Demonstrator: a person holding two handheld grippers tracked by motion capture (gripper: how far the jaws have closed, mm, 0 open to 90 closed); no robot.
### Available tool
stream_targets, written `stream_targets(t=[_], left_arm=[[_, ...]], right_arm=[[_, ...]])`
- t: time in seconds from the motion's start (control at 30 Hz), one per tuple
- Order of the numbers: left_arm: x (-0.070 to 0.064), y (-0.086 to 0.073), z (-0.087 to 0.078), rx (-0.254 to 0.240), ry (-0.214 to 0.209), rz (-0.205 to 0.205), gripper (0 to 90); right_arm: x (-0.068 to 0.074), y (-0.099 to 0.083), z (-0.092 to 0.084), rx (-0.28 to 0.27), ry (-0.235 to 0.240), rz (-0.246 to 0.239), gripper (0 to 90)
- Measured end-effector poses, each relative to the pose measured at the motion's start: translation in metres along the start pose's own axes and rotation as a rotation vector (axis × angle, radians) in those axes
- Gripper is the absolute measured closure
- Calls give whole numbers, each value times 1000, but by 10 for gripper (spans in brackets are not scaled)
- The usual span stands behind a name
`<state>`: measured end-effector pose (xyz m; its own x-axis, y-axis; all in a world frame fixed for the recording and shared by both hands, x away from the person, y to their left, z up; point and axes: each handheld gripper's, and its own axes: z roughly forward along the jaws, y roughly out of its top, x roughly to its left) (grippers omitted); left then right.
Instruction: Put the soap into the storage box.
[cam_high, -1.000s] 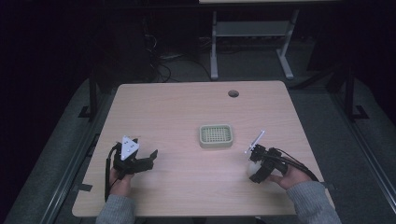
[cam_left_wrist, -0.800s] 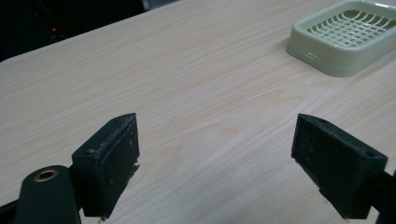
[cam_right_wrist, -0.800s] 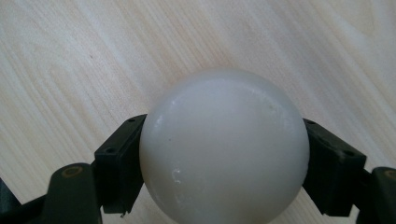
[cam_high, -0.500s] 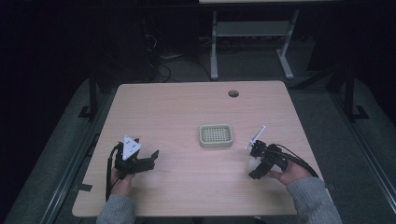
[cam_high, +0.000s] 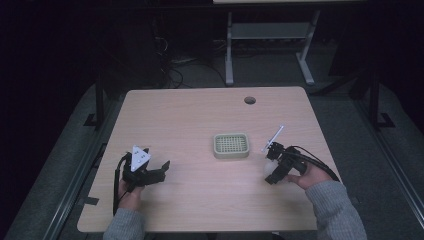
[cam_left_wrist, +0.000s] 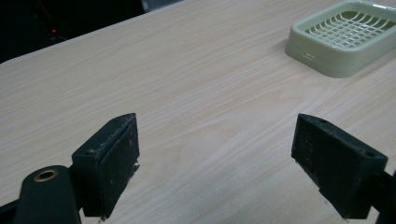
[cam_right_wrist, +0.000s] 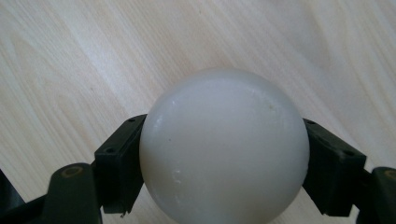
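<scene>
- Nearest the person, the right gripper (cam_high: 272, 172) sits low over the near right part of the table (cam_high: 200, 115), its jaws closed against the two sides of a white ball (cam_right_wrist: 224, 149). In the right gripper view both black pads press the ball at its widest part, so the hold looks square rather than off to one edge.
- The ball is smooth, matt and round, with a few tiny specks on its skin. Being a sphere it has no long axis to line up, but I'd judge it could slip out of flat pads if the squeeze eases.
- On the near left, the left gripper (cam_high: 152, 172) rests close to the wood with its jaws spread wide and nothing between them; its pads (cam_left_wrist: 119, 154) look like rough dark rubber.
- Farther in, near the middle of the table, stands a pale green basket (cam_high: 231, 145), a shallow rounded-corner tray with a grid of slots in its floor, nothing in it.
- The relation that matters: the basket lies ahead and to the left of the held ball, near but apart, and the right hand is plainly the closer one. A short lift and a carry that way would likely bring the ball over the rim.
- The tabletop is light wood-grain laminate with a round cable hole (cam_high: 250, 100) near the far edge.
</scene>
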<state>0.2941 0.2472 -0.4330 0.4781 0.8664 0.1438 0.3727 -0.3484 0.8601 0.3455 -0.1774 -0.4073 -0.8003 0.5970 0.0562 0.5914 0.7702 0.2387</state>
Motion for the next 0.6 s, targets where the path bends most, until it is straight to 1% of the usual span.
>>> stream_targets(t=[0.13, 0.43, 0.57, 0.6], left_arm=[[0, 0, 1, -1, -1, -6, 148], [1, 0, 0, 4, 1, -2, 148], [1, 0, 0, 2, 0, -4, 148], [1, 0, 0, 2, 0, -4, 148]], right_arm=[[-1, 5, -1, 5, -5, -7, 233], [-2, 17, -4, 12, -8, -19, 233], [-2, 23, -6, 16, -10, -28, 233], [-3, 26, -7, 13, -7, -37, 233]])
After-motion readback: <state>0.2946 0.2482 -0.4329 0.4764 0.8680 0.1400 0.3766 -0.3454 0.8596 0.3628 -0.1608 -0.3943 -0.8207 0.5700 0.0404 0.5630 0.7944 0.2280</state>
